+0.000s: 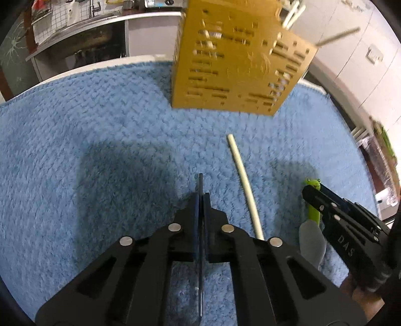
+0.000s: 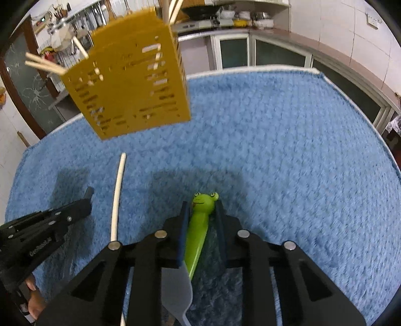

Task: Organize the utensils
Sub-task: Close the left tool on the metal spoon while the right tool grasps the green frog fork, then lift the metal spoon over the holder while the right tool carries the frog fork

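Observation:
A yellow slotted utensil holder point(image 1: 238, 60) stands at the back of the blue towel point(image 1: 100, 125), with pale chopsticks sticking out of it; it also shows in the right wrist view point(image 2: 130, 82). One pale chopstick point(image 1: 244, 180) lies on the towel between the grippers, also in the right wrist view point(image 2: 117, 195). My left gripper point(image 1: 201, 195) is shut and empty, left of that chopstick. My right gripper point(image 2: 201, 213) has its jaws around a green frog-handled utensil point(image 2: 200, 225) with a grey blade, which lies on the towel point(image 2: 288, 150).
The towel covers a white table. A kitchen counter with a sink point(image 1: 82, 22) lies behind it, and cabinets point(image 2: 275, 55) with dishes run along the back. A tiled wall point(image 1: 363, 50) stands to the right.

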`<state>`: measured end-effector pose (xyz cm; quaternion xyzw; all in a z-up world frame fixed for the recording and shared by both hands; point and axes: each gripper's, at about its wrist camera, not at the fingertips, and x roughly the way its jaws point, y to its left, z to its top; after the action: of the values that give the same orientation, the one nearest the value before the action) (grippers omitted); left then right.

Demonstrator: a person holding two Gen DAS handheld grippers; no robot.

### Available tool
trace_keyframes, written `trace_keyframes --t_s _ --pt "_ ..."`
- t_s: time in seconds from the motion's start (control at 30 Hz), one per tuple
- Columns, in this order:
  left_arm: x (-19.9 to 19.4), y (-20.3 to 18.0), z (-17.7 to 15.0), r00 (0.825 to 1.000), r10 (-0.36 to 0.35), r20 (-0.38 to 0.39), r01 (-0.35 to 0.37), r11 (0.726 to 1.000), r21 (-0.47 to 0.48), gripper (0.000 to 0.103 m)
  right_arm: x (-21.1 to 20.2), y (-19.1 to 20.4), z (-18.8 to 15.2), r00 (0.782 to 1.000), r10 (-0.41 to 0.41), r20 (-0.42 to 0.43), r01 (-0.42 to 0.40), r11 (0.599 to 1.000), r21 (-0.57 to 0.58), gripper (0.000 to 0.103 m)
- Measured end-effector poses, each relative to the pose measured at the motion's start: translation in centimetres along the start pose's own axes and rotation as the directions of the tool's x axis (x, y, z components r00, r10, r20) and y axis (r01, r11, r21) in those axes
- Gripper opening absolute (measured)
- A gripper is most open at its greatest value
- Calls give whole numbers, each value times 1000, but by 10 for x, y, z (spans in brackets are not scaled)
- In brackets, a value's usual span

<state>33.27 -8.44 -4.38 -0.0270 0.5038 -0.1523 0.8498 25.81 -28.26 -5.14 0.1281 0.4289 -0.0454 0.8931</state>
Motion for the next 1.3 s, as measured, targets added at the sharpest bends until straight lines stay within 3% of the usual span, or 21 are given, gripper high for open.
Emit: trace_keyframes --t_s 0.2,0.5,0.77,1.07,1.3 --pt "-38 -3 1 991 -28 129 26 1000 16 2 -44 -3 7 982 42 184 -33 998 -49 19" --pt "-97 -12 3 942 -59 331 38 997 71 2 -95 -11 21 904 62 422 -17 994 -109 19" --pt "-123 -20 15 904 -65 423 24 994 102 2 -109 -6 40 865 66 497 4 990 -138 19" --pt "-144 -22 68 857 -101 505 52 993 109 2 -123 11 82 831 82 551 17 985 -171 19" --pt "-167 -40 120 780 -108 616 18 988 150 2 -134 29 135 777 112 619 5 983 -184 19"
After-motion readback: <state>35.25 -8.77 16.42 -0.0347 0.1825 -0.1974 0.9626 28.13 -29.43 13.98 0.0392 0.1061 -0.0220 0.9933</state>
